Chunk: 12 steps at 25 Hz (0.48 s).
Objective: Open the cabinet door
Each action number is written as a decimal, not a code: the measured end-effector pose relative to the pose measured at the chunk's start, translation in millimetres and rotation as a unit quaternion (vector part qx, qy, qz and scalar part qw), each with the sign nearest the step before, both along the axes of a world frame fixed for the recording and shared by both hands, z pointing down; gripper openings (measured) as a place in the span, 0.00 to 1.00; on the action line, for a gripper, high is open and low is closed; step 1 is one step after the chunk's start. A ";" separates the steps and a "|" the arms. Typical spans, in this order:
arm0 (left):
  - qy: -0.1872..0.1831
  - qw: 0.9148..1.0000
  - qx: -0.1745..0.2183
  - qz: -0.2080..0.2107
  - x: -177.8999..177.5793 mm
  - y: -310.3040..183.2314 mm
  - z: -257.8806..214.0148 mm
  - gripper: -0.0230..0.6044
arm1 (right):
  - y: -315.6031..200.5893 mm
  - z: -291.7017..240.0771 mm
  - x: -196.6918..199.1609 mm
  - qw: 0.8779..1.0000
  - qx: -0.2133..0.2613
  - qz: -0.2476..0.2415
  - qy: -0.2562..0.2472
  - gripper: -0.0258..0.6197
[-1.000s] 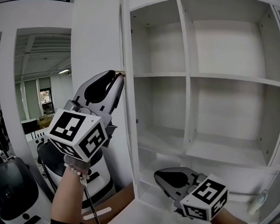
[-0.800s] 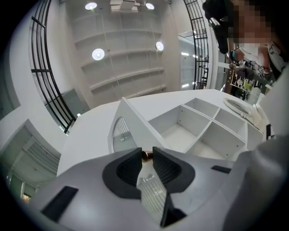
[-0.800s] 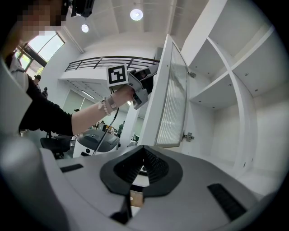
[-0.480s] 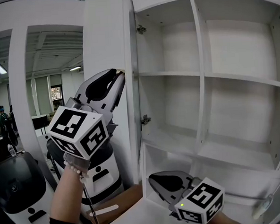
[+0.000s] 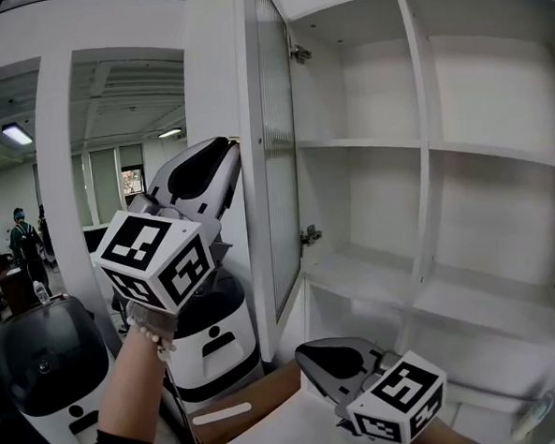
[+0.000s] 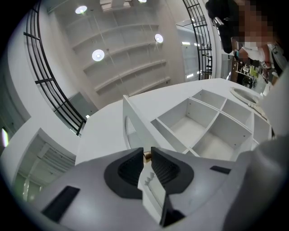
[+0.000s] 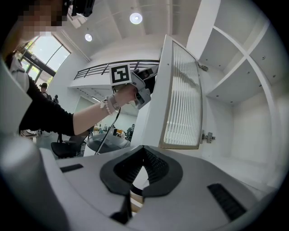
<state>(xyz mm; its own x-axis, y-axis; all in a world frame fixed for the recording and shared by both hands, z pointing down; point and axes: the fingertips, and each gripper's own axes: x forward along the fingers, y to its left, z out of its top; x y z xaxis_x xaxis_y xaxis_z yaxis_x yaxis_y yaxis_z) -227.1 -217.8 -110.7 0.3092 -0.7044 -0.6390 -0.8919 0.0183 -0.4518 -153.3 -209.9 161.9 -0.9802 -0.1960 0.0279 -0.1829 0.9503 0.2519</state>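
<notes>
The white cabinet door (image 5: 275, 151) with a ribbed glass panel stands swung out from the open cabinet (image 5: 421, 151), edge-on in the head view. My left gripper (image 5: 234, 146) is raised at the door's outer edge. Its jaws have just been closing, and they are shut on the small brass door knob (image 6: 146, 155) between the tips (image 6: 146, 152). The right gripper view shows the same door (image 7: 183, 99) with that gripper (image 7: 148, 84) at its edge. My right gripper (image 5: 304, 354) hangs low in front of the cabinet, shut and holding nothing (image 7: 143, 150).
Two hinges (image 5: 311, 235) sit on the cabinet's left wall. White shelves and dividers (image 5: 499, 161) fill the cabinet. A white machine with a dark top (image 5: 43, 367) and another (image 5: 214, 333) stand at left. A wooden surface (image 5: 255, 398) lies below. A person (image 5: 21, 240) stands far back.
The door has swung further out to the left, so its ribbed inner face and both hinges now show. The left gripper has stayed at the knob; the right gripper has barely shifted.
</notes>
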 end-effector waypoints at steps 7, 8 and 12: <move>0.013 0.999 0.012 -0.040 -26.9 3.4 0.5 0.09 | 1.4 1.7 -11.0 1.000 -0.002 -0.013 0.000 0.04; 0.016 0.999 0.013 -0.046 -30.9 4.0 0.1 0.08 | 0.7 2.4 -11.6 1.000 -0.003 -0.013 0.001 0.04; 0.027 0.997 0.020 -0.062 -45.5 6.6 -5.1 0.04 | -1.3 4.8 -15.4 1.000 -0.007 -0.019 -0.001 0.04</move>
